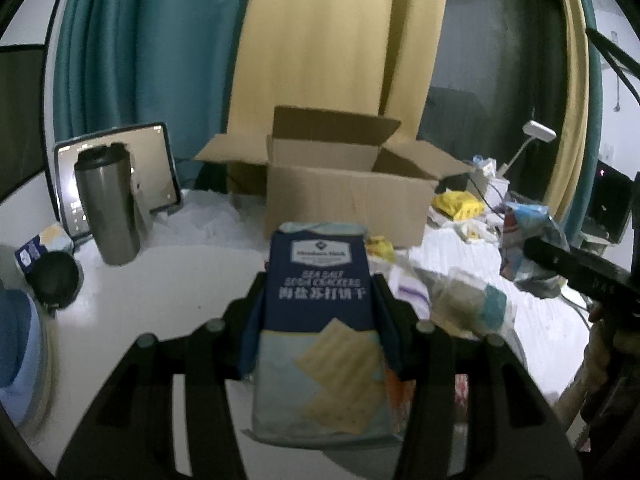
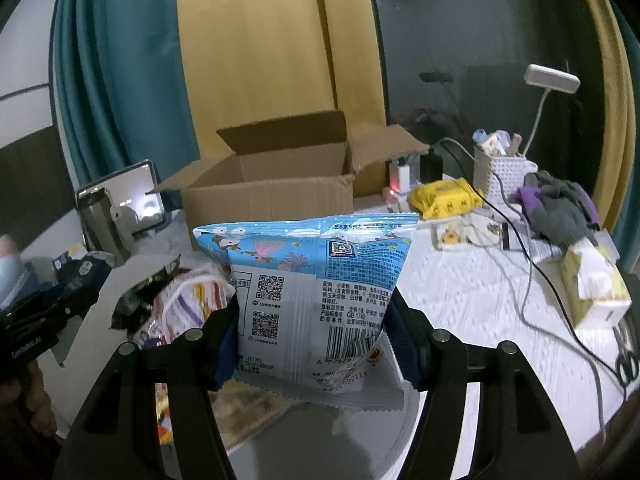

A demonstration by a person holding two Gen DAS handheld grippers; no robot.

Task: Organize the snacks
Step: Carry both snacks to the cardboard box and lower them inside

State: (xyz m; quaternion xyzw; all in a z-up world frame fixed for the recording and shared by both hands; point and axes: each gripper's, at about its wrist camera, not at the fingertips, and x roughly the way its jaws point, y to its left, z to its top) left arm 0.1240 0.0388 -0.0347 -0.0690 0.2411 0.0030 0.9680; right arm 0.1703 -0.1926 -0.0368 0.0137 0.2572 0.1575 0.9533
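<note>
A navy pack of sea salt soda crackers (image 1: 320, 320) is clamped upright between the jaws of the left gripper (image 1: 320, 296) and is held clear of the white table (image 1: 180, 280). A light-blue snack bag (image 2: 312, 300), its printed back facing the camera, is pinched at both sides by the right gripper (image 2: 312, 320), likewise lifted above the tabletop. An open cardboard box (image 2: 272, 184) is seen just beyond both packs, flaps raised, with a steel tumbler (image 1: 108, 208) to its left.
</note>
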